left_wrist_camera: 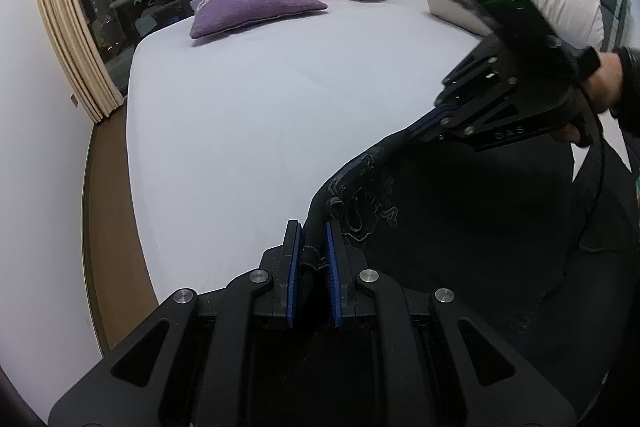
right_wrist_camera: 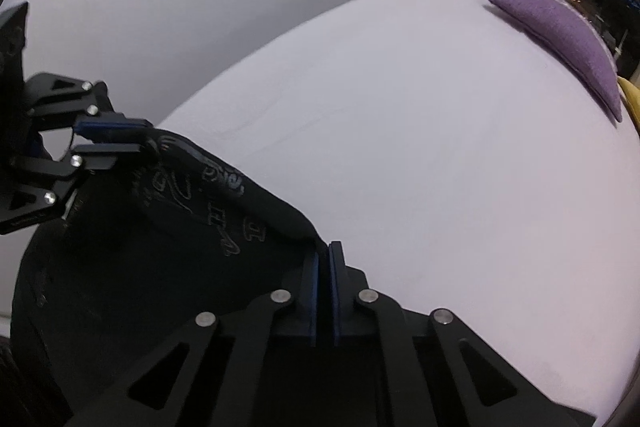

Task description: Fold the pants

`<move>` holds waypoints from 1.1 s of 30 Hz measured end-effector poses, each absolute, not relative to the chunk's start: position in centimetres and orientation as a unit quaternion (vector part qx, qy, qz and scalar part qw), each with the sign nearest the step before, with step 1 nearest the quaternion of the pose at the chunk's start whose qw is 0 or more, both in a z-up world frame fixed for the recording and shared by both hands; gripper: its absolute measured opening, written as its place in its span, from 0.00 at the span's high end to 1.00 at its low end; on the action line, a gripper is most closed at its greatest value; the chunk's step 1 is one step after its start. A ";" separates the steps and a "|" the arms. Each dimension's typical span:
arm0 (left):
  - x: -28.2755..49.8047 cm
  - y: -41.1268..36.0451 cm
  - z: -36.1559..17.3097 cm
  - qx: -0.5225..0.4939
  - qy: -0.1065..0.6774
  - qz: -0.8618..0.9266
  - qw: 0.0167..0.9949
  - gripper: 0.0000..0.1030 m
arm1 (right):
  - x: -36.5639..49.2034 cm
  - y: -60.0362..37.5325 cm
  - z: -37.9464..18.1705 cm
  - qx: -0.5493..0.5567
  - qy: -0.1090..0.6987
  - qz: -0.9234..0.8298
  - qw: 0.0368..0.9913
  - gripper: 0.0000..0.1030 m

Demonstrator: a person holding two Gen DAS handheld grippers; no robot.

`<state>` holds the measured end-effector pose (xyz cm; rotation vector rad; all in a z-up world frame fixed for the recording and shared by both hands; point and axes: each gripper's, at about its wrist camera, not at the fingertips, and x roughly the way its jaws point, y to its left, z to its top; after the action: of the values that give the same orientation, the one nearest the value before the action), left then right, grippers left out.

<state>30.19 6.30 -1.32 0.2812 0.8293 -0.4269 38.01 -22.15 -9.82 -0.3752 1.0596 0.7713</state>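
I have both grippers clamped on the black pants (left_wrist_camera: pixel 460 227): left gripper (left_wrist_camera: pixel 313 239) and right gripper (right_wrist_camera: pixel 323 259) pinch one edge, lifted over the white bed (left_wrist_camera: pixel 240 127). Next, I judge, spread it flat short of the purple cushion (left_wrist_camera: pixel 252 7).

The pants (left_wrist_camera: pixel 460 227) I hold are soft black matt cloth with a pale grey print. My left gripper (left_wrist_camera: pixel 313 247) is matt black plastic with ribbed blue pads and shiny metal pins. The bed sheet (left_wrist_camera: pixel 240 127) is smooth, the purple cushion (left_wrist_camera: pixel 252 7) coarsely woven.
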 end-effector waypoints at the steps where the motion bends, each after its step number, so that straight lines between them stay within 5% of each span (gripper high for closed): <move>1: 29.6 6.5 -1.2 0.133 0.398 -0.205 0.884 0.89 | 37.6 -22.2 -9.5 -0.168 0.484 0.358 0.781 0.95; 10: 25.6 6.8 -0.1 0.135 0.387 -0.213 0.887 0.89 | 30.8 -21.0 -7.4 -0.221 0.438 0.401 0.774 0.96; 22: 14.5 2.2 -0.8 0.244 0.356 -0.292 0.854 0.92 | 16.2 -20.9 -10.0 -0.618 0.285 0.342 0.648 0.97; 33: 6.7 -0.1 -2.6 0.314 0.339 -0.315 0.829 0.92 | 9.0 -22.1 -13.2 -0.770 0.136 0.288 0.552 0.97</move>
<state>6.73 -0.06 -2.57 0.6668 0.7204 -0.6696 9.02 -22.12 -13.23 -1.8221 0.3226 0.6820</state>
